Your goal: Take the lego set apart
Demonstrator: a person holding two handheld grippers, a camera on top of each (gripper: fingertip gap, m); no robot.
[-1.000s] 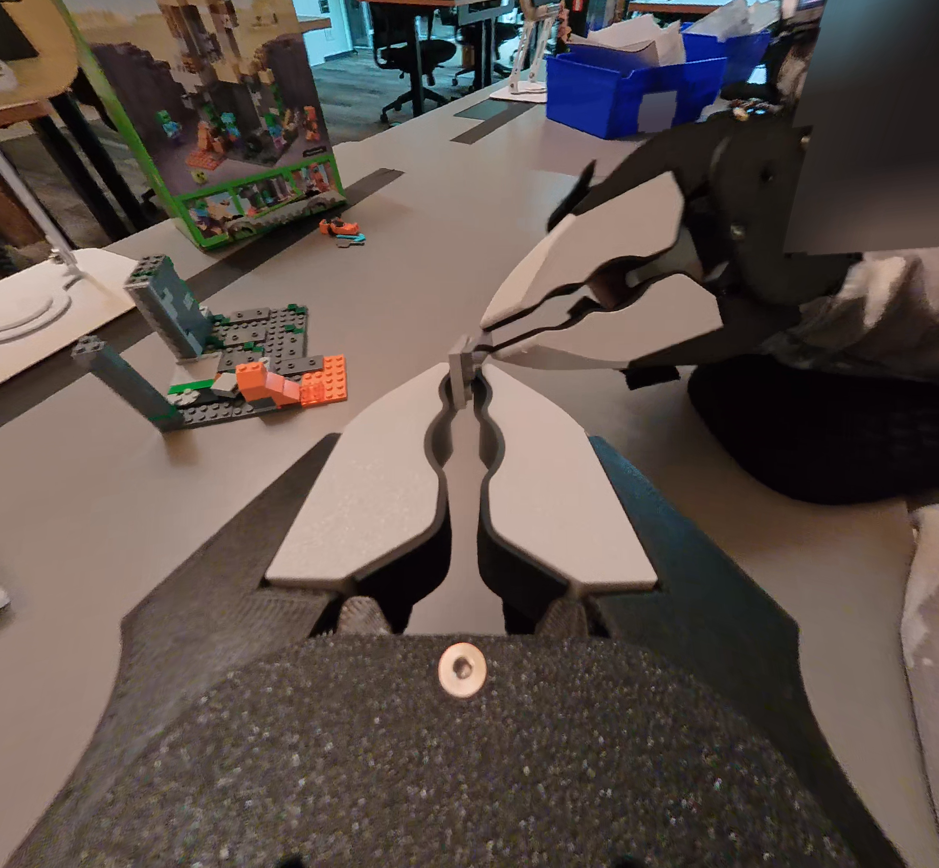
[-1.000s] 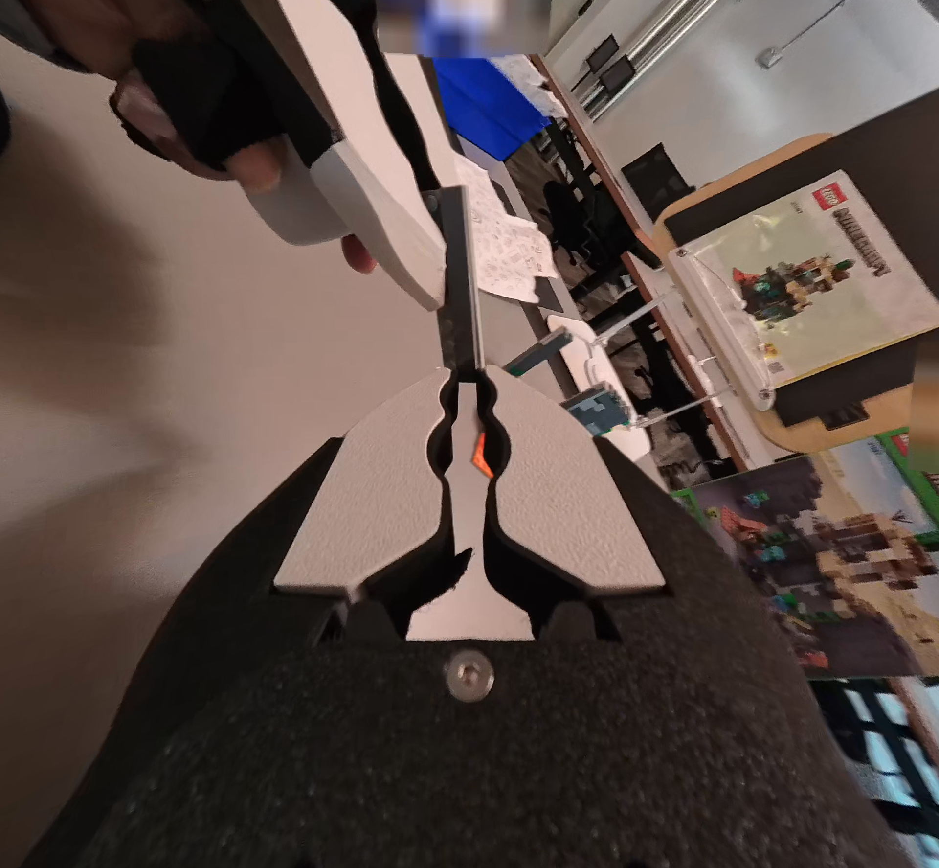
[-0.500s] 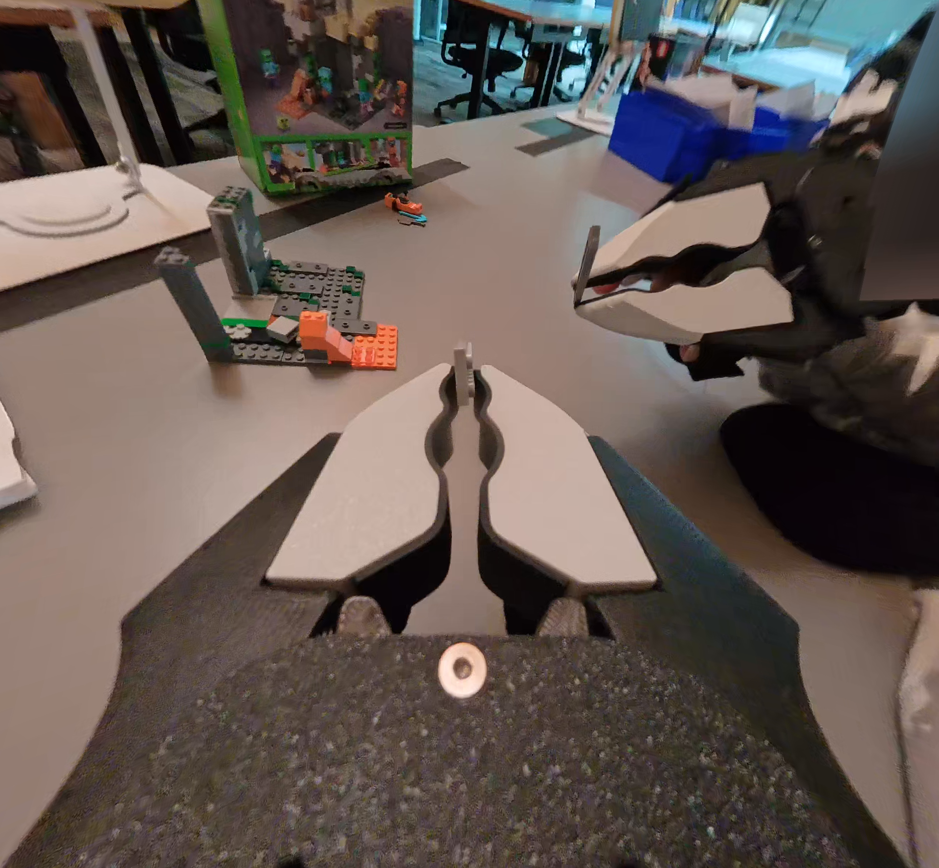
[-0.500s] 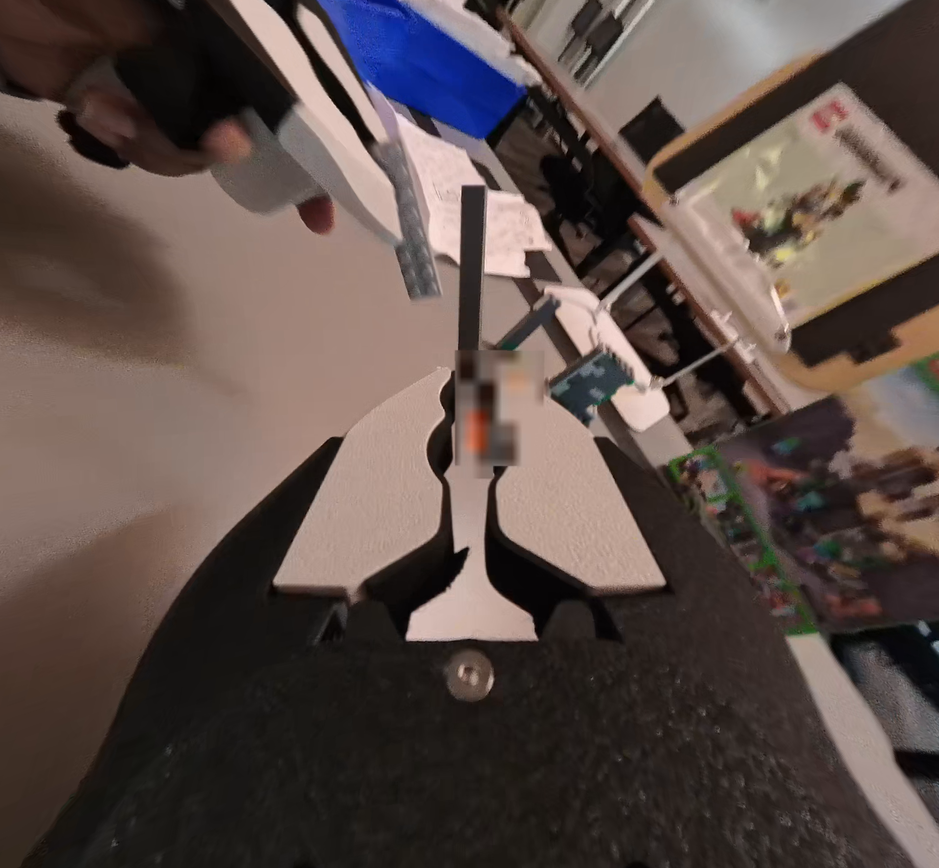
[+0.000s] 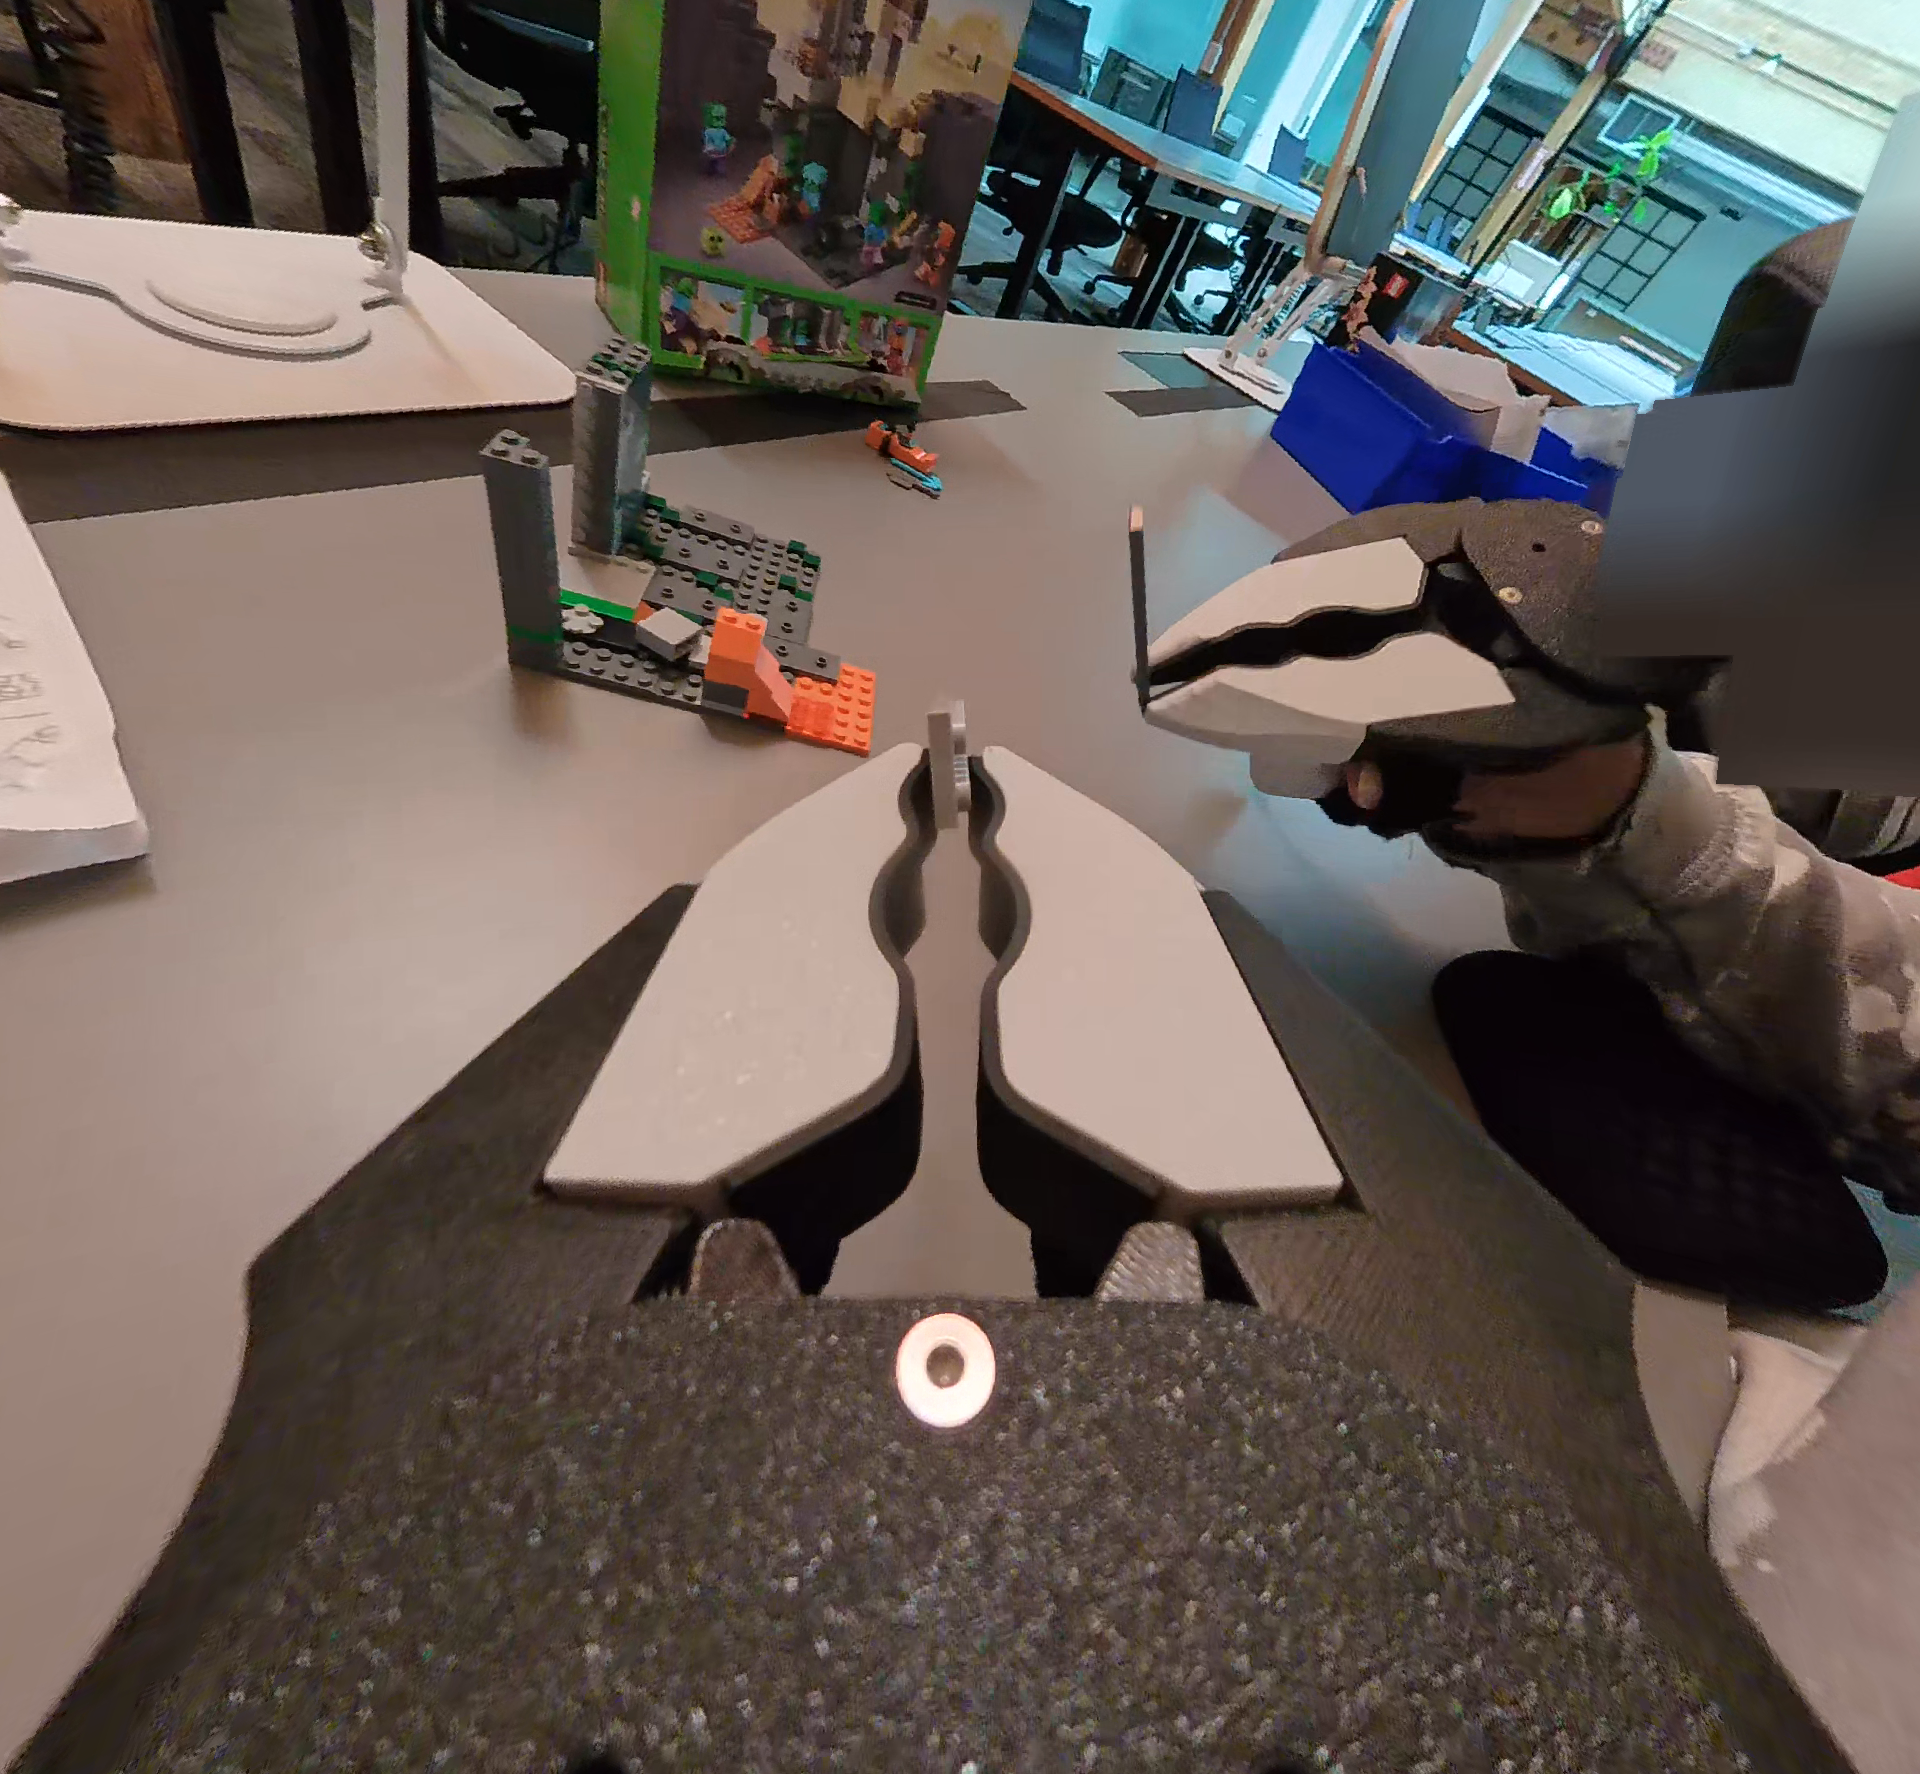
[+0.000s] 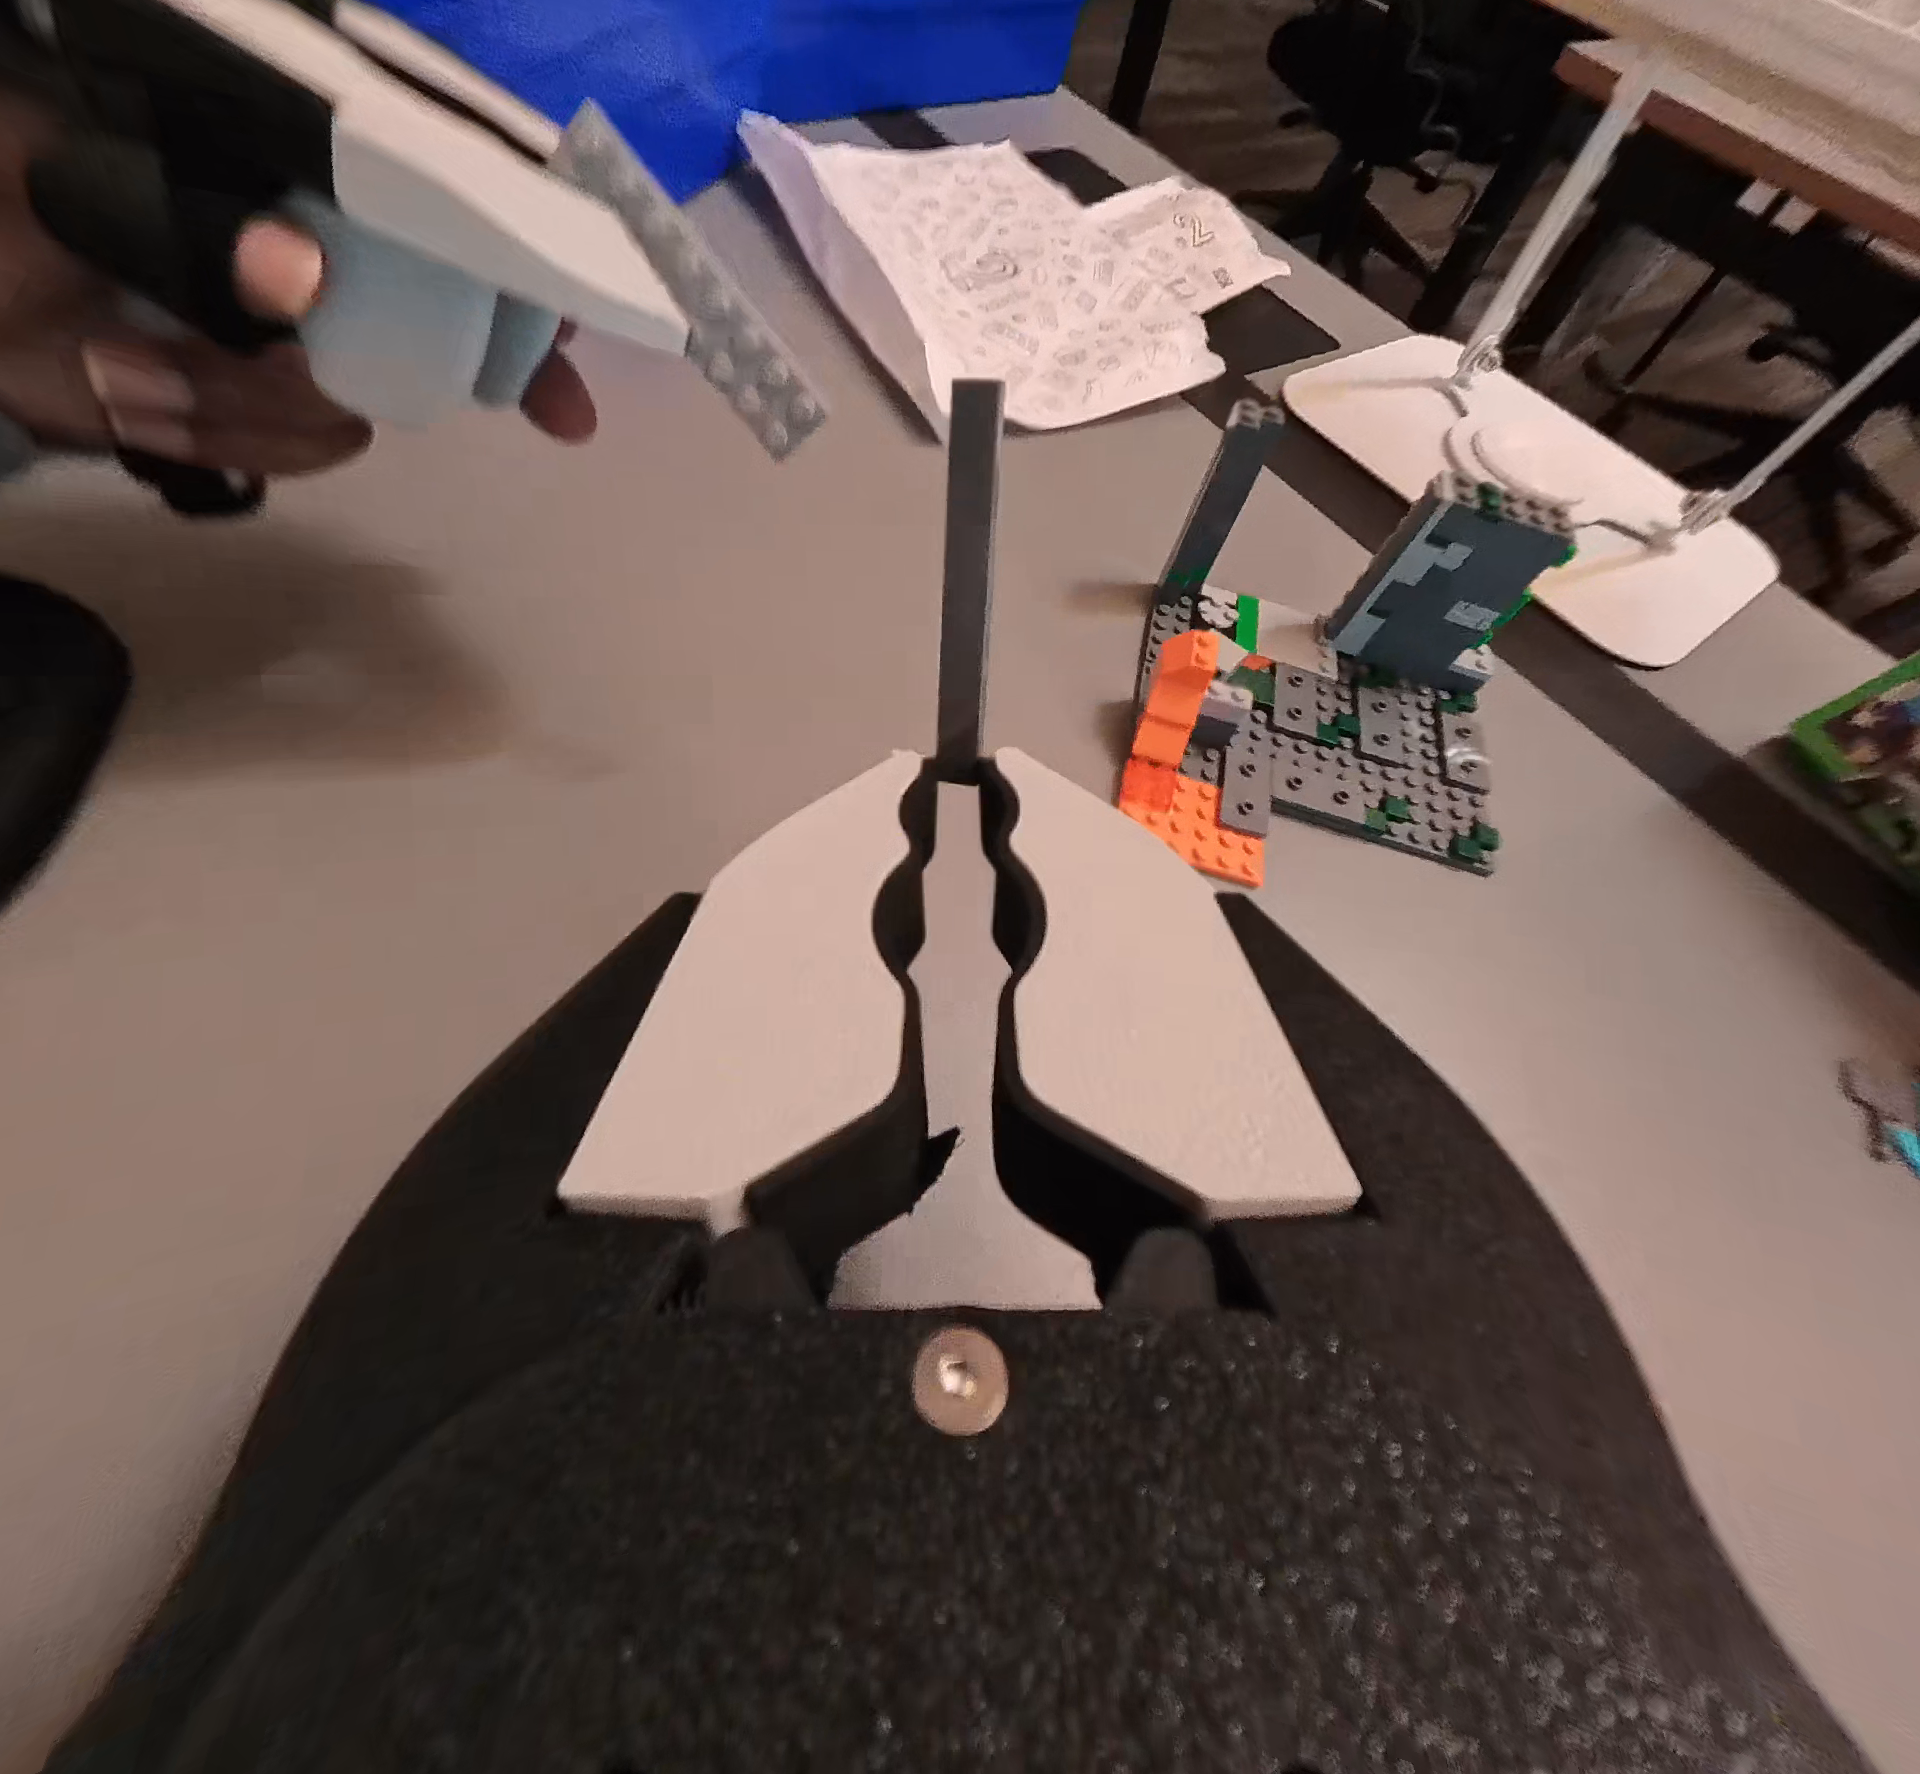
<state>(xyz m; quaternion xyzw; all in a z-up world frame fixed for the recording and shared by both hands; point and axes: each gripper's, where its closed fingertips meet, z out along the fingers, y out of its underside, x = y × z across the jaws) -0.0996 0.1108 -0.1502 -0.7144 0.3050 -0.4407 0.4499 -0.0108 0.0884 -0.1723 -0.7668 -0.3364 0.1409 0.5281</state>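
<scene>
While both claws are clamped, left gripper pinches a light plate, right gripper a dark strip sticking straight out; plates sit apart; the build lies on the table, front-right of the right claw, which looks nearer.

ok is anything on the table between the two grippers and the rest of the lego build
Nothing visible. Bare table lies between the lego build and both the left gripper and right gripper. Each is shut on a plate, though.
</scene>
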